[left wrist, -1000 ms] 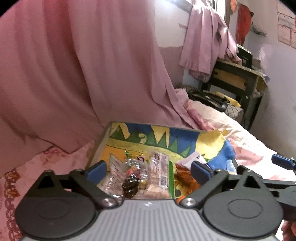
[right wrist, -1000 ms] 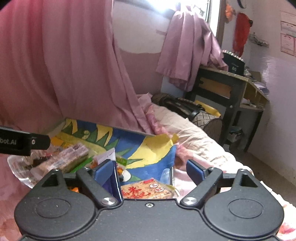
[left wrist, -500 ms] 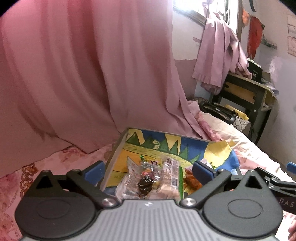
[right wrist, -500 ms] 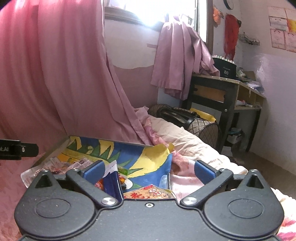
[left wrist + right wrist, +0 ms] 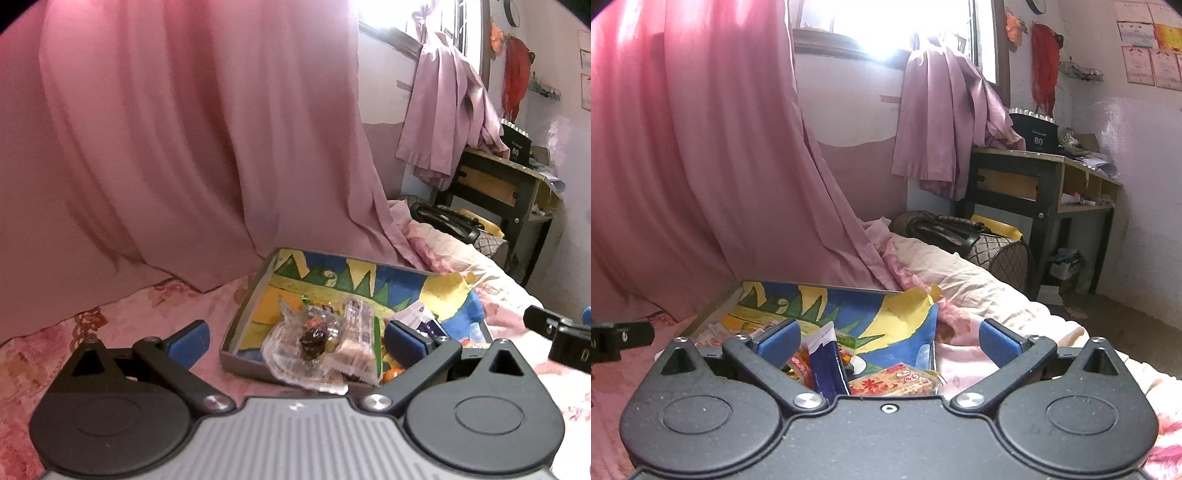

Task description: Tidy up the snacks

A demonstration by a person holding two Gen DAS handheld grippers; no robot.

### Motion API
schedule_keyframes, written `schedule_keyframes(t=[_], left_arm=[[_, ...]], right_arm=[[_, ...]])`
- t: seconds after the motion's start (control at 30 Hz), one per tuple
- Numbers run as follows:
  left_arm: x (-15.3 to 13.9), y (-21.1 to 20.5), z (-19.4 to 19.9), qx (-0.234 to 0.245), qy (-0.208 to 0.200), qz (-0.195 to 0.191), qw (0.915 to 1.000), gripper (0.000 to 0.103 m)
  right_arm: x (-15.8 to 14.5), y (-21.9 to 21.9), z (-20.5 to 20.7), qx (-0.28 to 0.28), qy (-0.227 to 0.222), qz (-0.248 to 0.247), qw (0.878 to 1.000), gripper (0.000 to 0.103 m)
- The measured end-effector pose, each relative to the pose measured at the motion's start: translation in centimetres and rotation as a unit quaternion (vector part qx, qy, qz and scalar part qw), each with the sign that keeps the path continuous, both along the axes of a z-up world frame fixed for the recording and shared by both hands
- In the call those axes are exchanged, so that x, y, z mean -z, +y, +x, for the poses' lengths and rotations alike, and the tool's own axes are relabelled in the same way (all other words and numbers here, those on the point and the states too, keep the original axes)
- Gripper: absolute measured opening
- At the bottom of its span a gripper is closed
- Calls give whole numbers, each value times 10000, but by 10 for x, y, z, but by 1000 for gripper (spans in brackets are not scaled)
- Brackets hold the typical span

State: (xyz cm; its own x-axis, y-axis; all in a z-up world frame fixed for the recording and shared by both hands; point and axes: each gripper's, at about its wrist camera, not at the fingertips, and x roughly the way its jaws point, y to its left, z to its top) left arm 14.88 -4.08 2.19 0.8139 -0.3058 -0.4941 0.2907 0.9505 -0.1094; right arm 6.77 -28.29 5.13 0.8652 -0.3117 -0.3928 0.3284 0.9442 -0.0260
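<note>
A shallow tray (image 5: pixel 246 314) with a bright blue, yellow and green lining lies on the pink bedspread and holds several snack packets. A clear packet of candies (image 5: pixel 310 341) and a long wafer packet (image 5: pixel 356 338) hang over its near edge. My left gripper (image 5: pixel 297 341) is open and empty, just in front of them. In the right wrist view the tray (image 5: pixel 886 314) holds a blue packet (image 5: pixel 827 367) and an orange cracker packet (image 5: pixel 897 382). My right gripper (image 5: pixel 888 341) is open and empty above the tray's near right corner.
A pink curtain (image 5: pixel 166 147) hangs behind the tray. A dark desk (image 5: pixel 1041 184) stands at the right wall with a black bag (image 5: pixel 945 230) before it. Rumpled bedding (image 5: pixel 960 273) lies to the right of the tray.
Both grippers have pulled back and up from the tray, so it looks smaller and farther. Both stay open and empty. The snacks have not moved.
</note>
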Motion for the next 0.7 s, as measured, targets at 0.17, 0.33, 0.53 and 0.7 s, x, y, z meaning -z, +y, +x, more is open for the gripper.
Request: schedule_keyframes(t=[0.17,0.33,0.53,0.7], left_arm=[[3,4,-12,14,10,137,9999,103],[4,8,-21,-21,19,168,9999,103],[5,9,-30,-4,14,240,9997,103],[3,12,-39,-3,-43,293,9996,103]], right_arm=[[-2,2,-8,-17,-24,50,10000,102],[-4,4,-18,5,-54,129,9999,102],[-4,7,-30,34,-58,187,9998,102],[-3,11,-38,21,-44,208,9998,102]])
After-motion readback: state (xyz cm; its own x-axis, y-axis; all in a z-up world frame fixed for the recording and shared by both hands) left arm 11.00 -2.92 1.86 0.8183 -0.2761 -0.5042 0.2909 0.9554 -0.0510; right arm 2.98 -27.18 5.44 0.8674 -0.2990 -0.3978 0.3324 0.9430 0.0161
